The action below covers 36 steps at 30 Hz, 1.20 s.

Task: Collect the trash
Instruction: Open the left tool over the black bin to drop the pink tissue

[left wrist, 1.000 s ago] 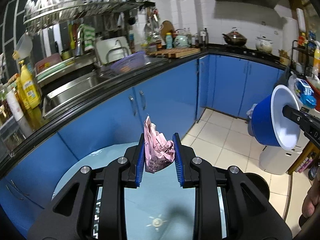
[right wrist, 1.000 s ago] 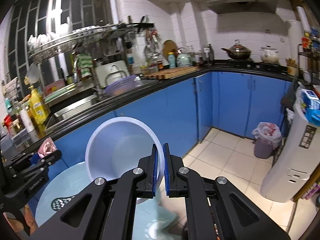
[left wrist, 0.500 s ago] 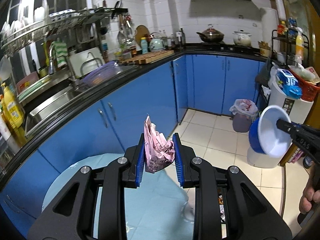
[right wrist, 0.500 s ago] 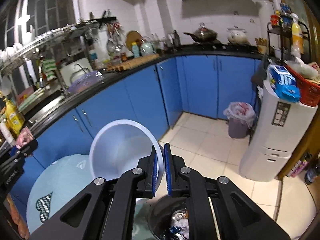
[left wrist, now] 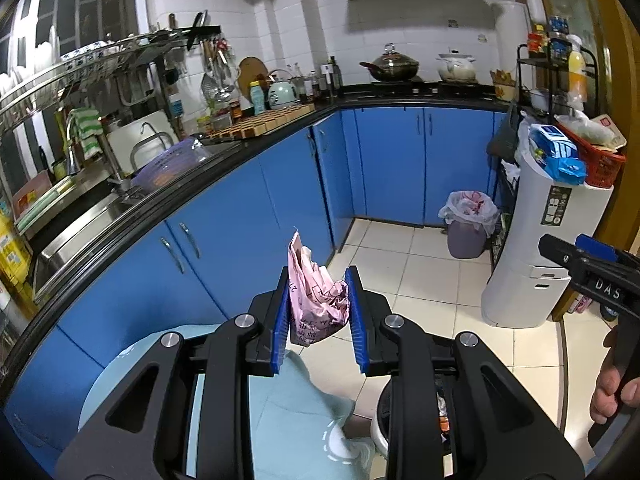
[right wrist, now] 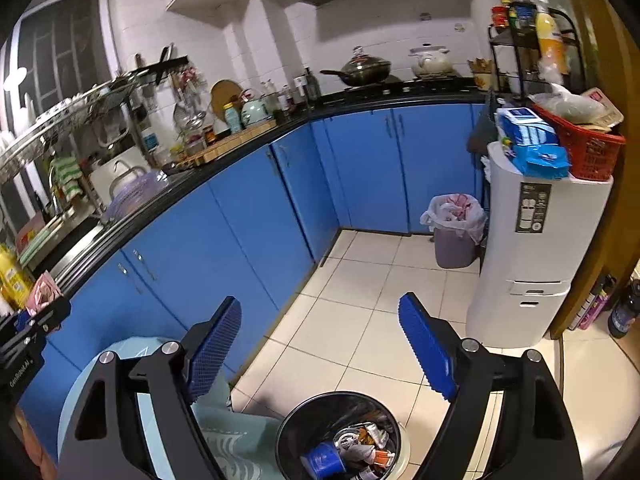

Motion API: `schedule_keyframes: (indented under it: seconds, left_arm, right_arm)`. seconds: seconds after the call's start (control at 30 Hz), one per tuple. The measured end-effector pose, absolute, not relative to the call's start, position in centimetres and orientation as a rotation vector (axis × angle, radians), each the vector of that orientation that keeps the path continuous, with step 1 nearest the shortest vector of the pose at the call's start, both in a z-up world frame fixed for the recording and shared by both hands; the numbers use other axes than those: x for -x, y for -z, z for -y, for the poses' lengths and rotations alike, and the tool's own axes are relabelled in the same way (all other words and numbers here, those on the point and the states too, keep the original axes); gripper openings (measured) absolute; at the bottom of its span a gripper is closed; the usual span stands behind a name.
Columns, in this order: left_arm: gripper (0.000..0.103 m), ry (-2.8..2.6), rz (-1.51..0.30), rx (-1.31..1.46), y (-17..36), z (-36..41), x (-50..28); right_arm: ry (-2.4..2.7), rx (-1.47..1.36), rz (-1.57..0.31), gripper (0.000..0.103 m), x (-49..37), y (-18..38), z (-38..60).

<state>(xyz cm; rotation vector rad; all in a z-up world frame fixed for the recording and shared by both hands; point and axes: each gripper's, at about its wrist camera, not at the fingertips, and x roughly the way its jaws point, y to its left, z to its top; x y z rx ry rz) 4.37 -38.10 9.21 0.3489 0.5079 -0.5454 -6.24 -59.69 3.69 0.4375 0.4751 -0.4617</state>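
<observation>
Trash-filled black bin point(right wrist: 340, 436) below right tool point(right wrist: 320, 344)

I see the black trash bin point(right wrist: 340, 436) at lower centre with its mouth uncovered, reachable from above. Blue cabinets point(right wrist: 224, 240) wall off the left; white appliance point(right wrist: 532, 264) blocks the right, open tiled floor point(right wrist: 372, 308) between.
</observation>
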Motion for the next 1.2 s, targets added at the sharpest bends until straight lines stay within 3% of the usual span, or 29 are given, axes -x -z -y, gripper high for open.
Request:
schedule_keyframes:
  seconds: [0.53, 0.9, 0.93, 1.0, 1.03, 1.2]
  left_arm:
    - [0.028, 0.692, -0.508, -0.411, -8.6, 46.7, -1.9]
    - [0.037, 0.732, -0.512, -0.429, -8.4, 50.1, -1.3]
    - [0.04, 0.732, -0.516, -0.428, -8.4, 50.1, -1.4]
    - [0.079, 0.728, -0.514, -0.416, -8.4, 49.9, -1.4]
    - [0.09, 0.723, -0.496, -0.399, -8.5, 49.6, -1.3]
    - [0.1, 0.738, -0.488, -0.388, -8.9, 49.3, -1.1]
  right_arm:
    - [0.554, -0.465, -0.455, 0.079, 9.4, -3.2, 64.8]
    - [0.58, -0.486, -0.461, 0.079, 10.0, -2.6, 66.8]
    - [0.58, -0.484, -0.461, 0.079, 10.0, -2.6, 66.7]
    - [0.578, -0.481, -0.462, 0.079, 9.8, -2.6, 66.6]
    - [0.577, -0.479, -0.462, 0.079, 9.7, -2.6, 66.5]
    - [0.573, -0.477, -0.465, 0.079, 9.5, -2.5, 66.2]
